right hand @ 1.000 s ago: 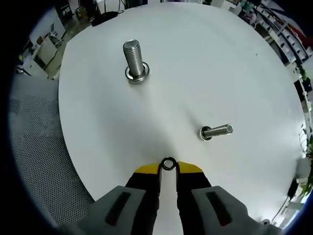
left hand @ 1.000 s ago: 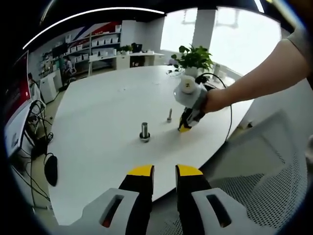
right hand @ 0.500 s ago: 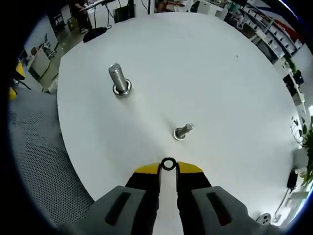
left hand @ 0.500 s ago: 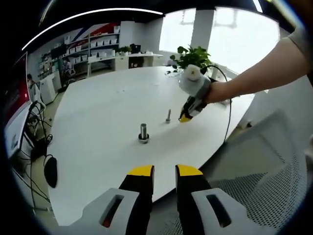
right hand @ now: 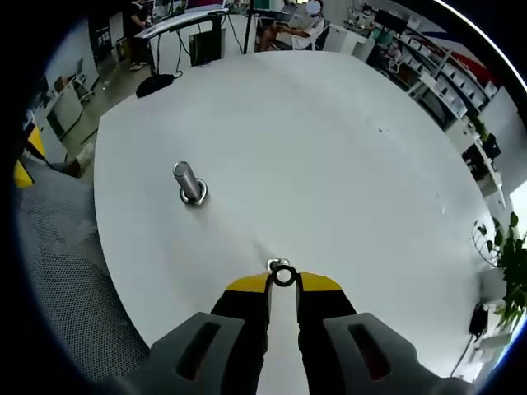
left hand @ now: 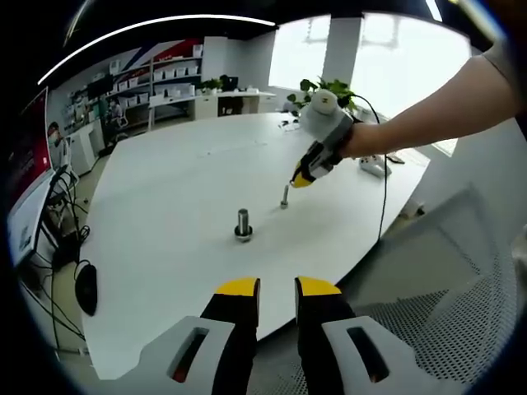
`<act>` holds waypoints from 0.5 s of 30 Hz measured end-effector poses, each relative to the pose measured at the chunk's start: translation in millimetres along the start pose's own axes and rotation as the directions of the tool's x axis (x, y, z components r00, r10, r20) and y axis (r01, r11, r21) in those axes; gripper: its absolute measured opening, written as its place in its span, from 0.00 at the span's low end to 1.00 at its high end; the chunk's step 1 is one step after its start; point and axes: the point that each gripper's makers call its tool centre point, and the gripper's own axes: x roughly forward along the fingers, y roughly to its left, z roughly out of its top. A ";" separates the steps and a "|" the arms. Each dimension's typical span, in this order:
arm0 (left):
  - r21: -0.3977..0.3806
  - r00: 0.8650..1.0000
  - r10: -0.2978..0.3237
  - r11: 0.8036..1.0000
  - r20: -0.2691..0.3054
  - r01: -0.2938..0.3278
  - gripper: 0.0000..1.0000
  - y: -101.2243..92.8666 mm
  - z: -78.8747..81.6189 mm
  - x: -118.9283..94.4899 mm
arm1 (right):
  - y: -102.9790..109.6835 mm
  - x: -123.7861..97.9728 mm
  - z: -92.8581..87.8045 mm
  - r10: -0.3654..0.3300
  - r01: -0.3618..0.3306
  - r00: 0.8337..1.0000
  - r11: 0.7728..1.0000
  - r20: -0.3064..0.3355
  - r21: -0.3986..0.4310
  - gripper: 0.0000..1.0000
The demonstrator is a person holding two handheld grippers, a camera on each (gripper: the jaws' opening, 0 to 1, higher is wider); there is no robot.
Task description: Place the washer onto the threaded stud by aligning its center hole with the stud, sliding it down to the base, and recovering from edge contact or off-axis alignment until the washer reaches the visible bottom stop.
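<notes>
A: Where is the washer (right hand: pixel 283 276) being held?
B: It is being pinched between the yellow tips of the right gripper (right hand: pixel 283 282), at about 6 o'clock in the right gripper view. The small threaded stud (right hand: pixel 277 265) is being seen just behind it, nearly end-on, so contact cannot be told.

A: How is that being seen from the other side?
B: In the left gripper view, the right gripper (left hand: pixel 301 177) is being held above the small stud (left hand: pixel 284 197), toward 1 o'clock on the white round table (left hand: pixel 165 206). A larger bolt (left hand: pixel 243 224) is standing upright near the centre.

A: And the left gripper (left hand: pixel 277 290)?
B: Its jaws are being kept slightly apart, with nothing between them, off the table's near edge.
</notes>
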 end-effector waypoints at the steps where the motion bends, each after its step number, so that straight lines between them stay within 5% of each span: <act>1: 0.001 1.000 0.000 1.000 -0.001 0.000 0.15 0.2 -0.2 0.1 | -0.8 1.4 1.4 -0.002 0.002 1.000 1.000 -0.001 -0.007 0.14; 15: 0.000 1.000 0.003 1.000 -0.010 -0.003 0.14 0.7 -1.4 0.7 | 1.2 16.3 -2.3 0.030 -0.033 0.998 0.999 -0.064 -0.043 0.14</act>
